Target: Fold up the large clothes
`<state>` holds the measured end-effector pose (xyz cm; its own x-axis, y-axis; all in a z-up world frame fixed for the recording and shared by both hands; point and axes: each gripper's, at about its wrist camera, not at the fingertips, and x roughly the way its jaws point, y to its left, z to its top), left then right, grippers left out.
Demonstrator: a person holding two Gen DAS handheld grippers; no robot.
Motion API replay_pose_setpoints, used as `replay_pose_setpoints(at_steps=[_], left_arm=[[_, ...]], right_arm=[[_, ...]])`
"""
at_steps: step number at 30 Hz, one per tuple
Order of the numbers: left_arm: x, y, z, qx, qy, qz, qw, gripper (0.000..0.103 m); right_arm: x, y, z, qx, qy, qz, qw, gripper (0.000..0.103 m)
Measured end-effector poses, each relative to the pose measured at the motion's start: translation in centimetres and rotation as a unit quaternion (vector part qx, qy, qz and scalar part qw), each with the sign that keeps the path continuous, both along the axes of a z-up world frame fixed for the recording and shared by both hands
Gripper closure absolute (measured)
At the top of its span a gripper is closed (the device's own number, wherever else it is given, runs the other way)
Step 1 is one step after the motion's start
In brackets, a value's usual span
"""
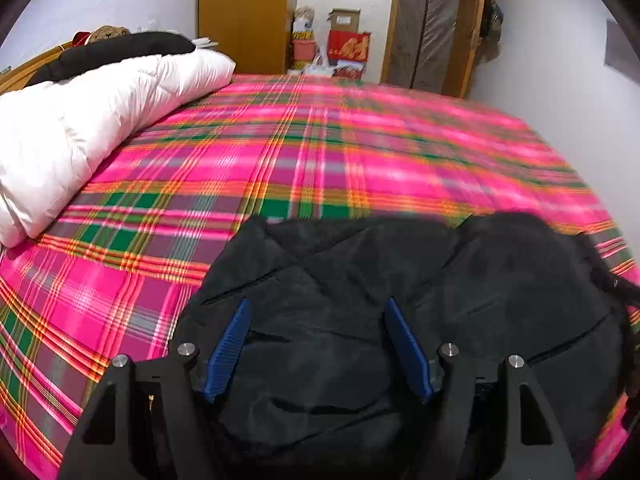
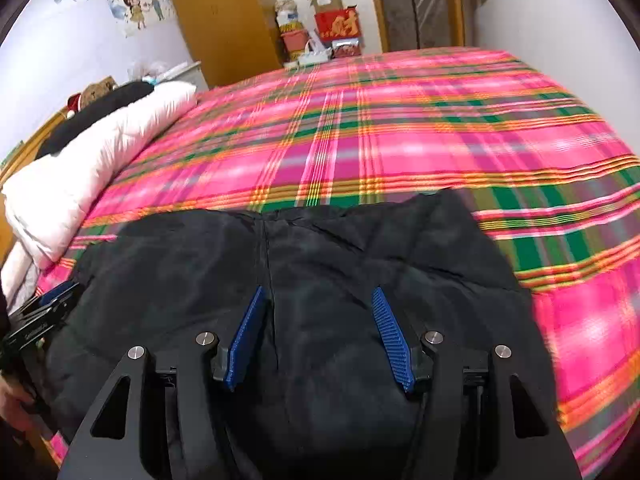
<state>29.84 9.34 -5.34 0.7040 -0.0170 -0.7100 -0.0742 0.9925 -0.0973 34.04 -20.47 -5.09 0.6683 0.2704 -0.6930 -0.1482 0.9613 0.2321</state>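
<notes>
A black padded jacket lies in a folded bundle on the near part of the pink plaid bed. It also shows in the right wrist view. My left gripper is open, its blue fingers spread just above the jacket's left part. My right gripper is open above the jacket's middle, its blue fingers holding nothing. The left gripper also shows at the left edge of the right wrist view, beside the jacket.
A white duvet with a black garment on it lies along the bed's left side. A wooden wardrobe, stacked boxes and a door stand beyond the far edge. The plaid bedsheet stretches ahead.
</notes>
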Motion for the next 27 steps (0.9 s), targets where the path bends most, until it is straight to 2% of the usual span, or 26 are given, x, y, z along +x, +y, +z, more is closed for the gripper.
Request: replay_pose_setpoints(at_steps=[3, 6, 8, 10, 13, 17, 20, 27], left_arm=[[-1.9, -0.3, 3.1, -0.015, -0.037, -0.024, 0.9989, 0.031], [-4.0, -1.1, 4.1, -0.047, -0.052, -0.065, 0.9954, 0.031], [-4.4, -2.3, 2.7, -0.056, -0.029, -0.093, 0.9937, 0.031], [-3.8, -4.2, 0.2, -0.025, 0.016, -0.111, 0.9934, 0.031], [-3.2, -5.2, -1.3, -0.003, 0.003, -0.109, 0.9941, 0.028], [-2.1, -4.2, -2.1, -0.041, 0.008, -0.089, 0.9952, 0.027], [-2.0, -4.5, -2.5, -0.029, -0.001, -0.089, 0.9956, 0.026], [-2.1, -4.4, -3.4, -0.039, -0.015, -0.086, 0.9954, 0.026]], right_arm=[[-3.9, -1.9, 2.0, 0.009, -0.025, -0.005, 1.0, 0.046], [-6.6, -3.3, 1.6, 0.011, -0.021, -0.009, 1.0, 0.046], [-7.1, -3.5, 0.1, 0.001, -0.001, -0.006, 1.0, 0.046], [-6.6, -3.8, -2.0, -0.013, 0.02, -0.006, 1.0, 0.046], [-5.9, -4.1, -3.8, -0.036, 0.022, -0.02, 0.999, 0.047], [-5.3, -4.6, -4.9, -0.042, 0.028, -0.018, 0.999, 0.047], [-5.0, -4.5, -5.2, -0.047, 0.036, -0.019, 0.998, 0.047], [-4.1, -3.4, -5.5, -0.082, 0.068, -0.019, 0.994, 0.047]])
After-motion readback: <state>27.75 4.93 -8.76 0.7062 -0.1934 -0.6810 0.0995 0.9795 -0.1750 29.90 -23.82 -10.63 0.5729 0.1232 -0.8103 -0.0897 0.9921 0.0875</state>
